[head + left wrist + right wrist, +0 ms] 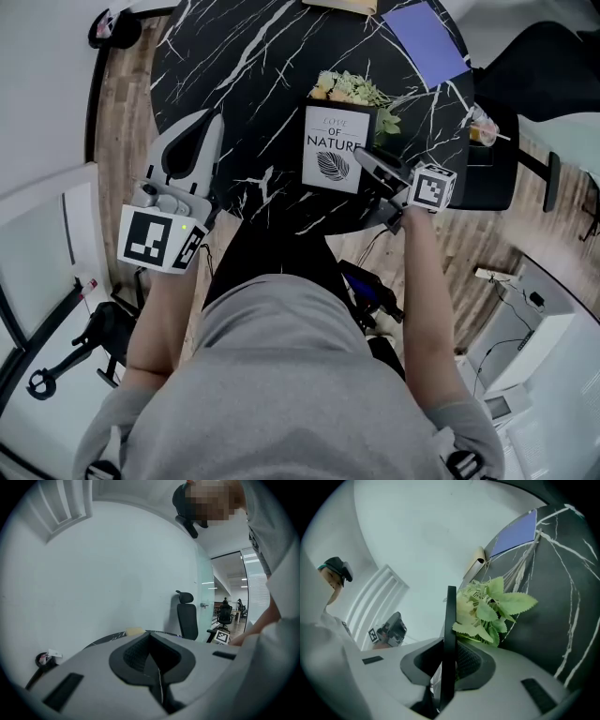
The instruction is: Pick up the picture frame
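Note:
The picture frame [333, 150] is black with a white print of words and a leaf, and it stands on the black marble table [253, 66] in front of a bunch of flowers [352, 89]. My right gripper [372, 171] grips the frame's lower right edge. In the right gripper view the thin black frame edge [450, 616] runs upright between the two jaws of the right gripper [449, 645], which press on it. My left gripper [208, 122] hangs over the table's left rim, shut and holding nothing; in its own view the left gripper [150, 639] has its jaws together.
Green leaves and pale flowers [487, 611] sit just behind the frame. A purple sheet [427, 37] lies at the table's far right, and a tan object [342, 6] at its far edge. A black office chair [497, 159] stands right of the table. Wooden floor surrounds the table.

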